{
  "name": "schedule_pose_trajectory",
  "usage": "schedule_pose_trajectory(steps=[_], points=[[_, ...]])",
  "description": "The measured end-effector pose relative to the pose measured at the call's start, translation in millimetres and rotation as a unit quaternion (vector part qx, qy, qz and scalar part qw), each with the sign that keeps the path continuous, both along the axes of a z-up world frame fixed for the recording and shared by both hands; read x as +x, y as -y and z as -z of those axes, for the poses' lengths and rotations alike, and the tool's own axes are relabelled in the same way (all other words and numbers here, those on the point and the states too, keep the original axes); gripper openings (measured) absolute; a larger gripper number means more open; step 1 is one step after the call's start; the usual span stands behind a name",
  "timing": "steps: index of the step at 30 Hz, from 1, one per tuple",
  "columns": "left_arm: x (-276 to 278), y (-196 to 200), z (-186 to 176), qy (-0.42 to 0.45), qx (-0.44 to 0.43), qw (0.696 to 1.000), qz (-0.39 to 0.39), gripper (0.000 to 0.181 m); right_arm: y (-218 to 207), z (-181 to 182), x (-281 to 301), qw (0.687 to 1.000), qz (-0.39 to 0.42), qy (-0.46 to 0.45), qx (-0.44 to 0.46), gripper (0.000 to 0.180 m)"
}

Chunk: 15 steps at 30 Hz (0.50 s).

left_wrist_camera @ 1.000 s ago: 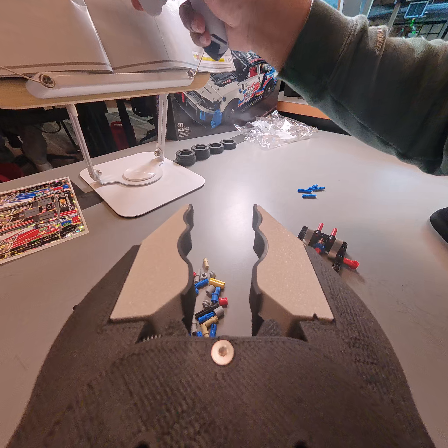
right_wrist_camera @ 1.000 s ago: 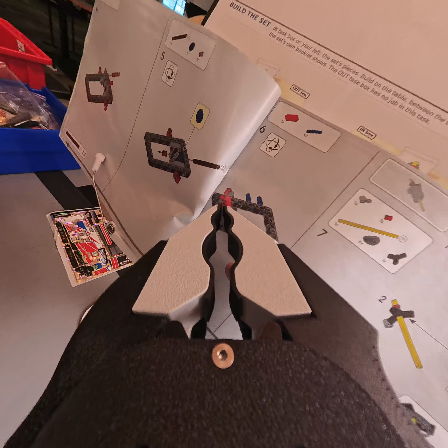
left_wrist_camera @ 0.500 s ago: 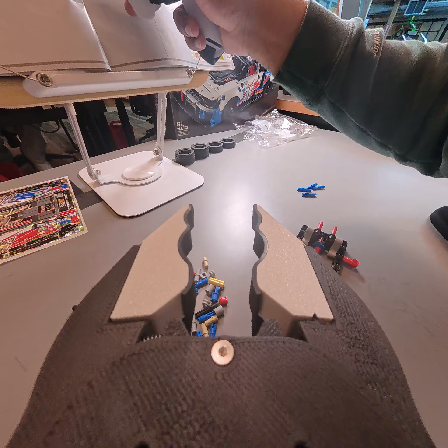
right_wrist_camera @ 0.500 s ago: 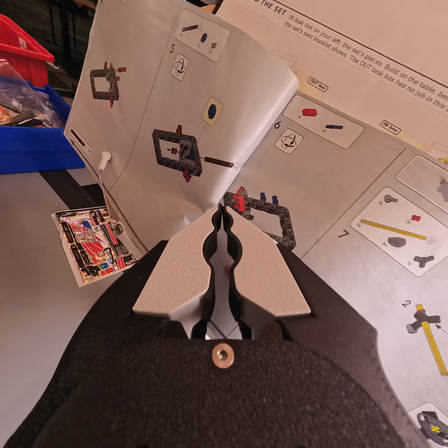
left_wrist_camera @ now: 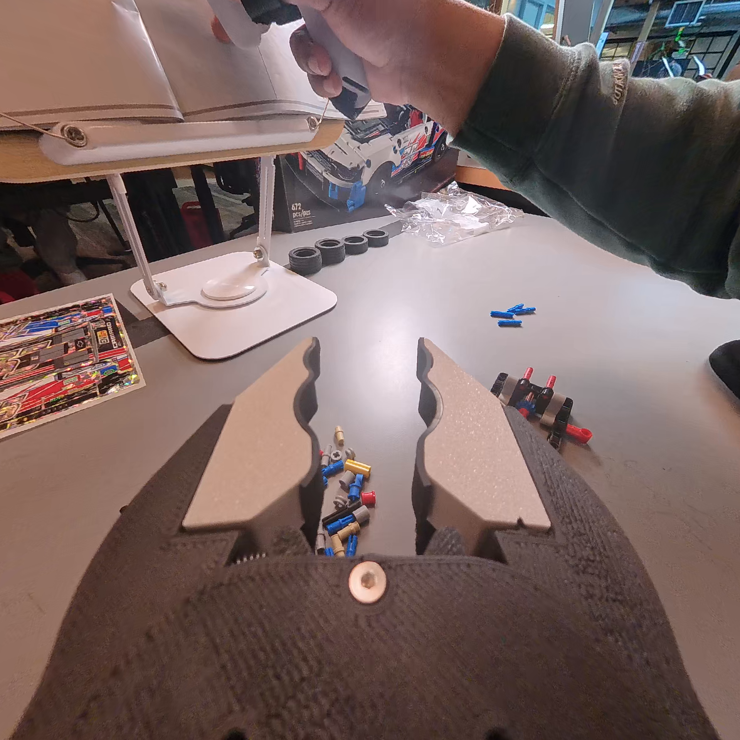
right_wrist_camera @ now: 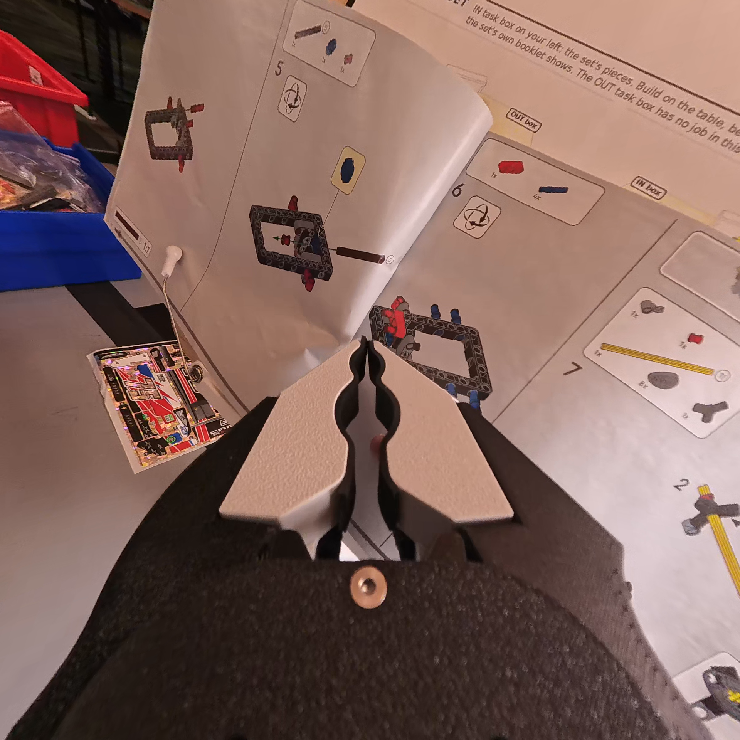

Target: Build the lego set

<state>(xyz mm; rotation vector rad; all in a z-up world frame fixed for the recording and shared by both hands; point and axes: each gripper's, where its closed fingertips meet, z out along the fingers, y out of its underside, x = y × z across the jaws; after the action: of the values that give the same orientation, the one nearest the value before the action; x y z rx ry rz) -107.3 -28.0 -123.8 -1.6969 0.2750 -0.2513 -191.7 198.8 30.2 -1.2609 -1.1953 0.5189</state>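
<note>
My left gripper (left_wrist_camera: 366, 348) is open and empty, held low over a pile of small loose pieces (left_wrist_camera: 346, 490) in blue, grey, yellow, tan and red. A small black and grey assembly (left_wrist_camera: 536, 400) with red pins lies to its right. My right gripper (right_wrist_camera: 366, 344) is shut on the lower edge of a booklet page (right_wrist_camera: 300, 160), which curls up over the open instruction booklet (right_wrist_camera: 580, 420) on a stand. In the left wrist view a hand (left_wrist_camera: 400, 52) holds that gripper at the booklet's lower edge.
The stand's white base (left_wrist_camera: 236, 308), several black tyres (left_wrist_camera: 336, 250), the set's box (left_wrist_camera: 360, 168) and a clear bag (left_wrist_camera: 452, 216) stand at the back. Blue pins (left_wrist_camera: 512, 312) lie right. A sticker sheet (left_wrist_camera: 60, 360) lies left. Blue (right_wrist_camera: 60, 240) and red (right_wrist_camera: 36, 88) bins show beyond. About 30 cm separates my left fingertips from my right.
My right gripper has carried the pinched page leftward across the booklet, and the page curls over more. My left gripper has stayed still and open.
</note>
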Motion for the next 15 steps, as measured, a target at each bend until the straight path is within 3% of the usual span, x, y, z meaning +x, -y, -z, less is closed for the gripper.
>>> schedule_pose_trajectory(steps=[15], points=[[1.8, -0.7, 2.1, -0.001, -0.004, 1.0, 0.003, 0.048, 2.7, 7.9, 5.5, 1.0, 0.0, 0.002, -0.008, 0.0]])
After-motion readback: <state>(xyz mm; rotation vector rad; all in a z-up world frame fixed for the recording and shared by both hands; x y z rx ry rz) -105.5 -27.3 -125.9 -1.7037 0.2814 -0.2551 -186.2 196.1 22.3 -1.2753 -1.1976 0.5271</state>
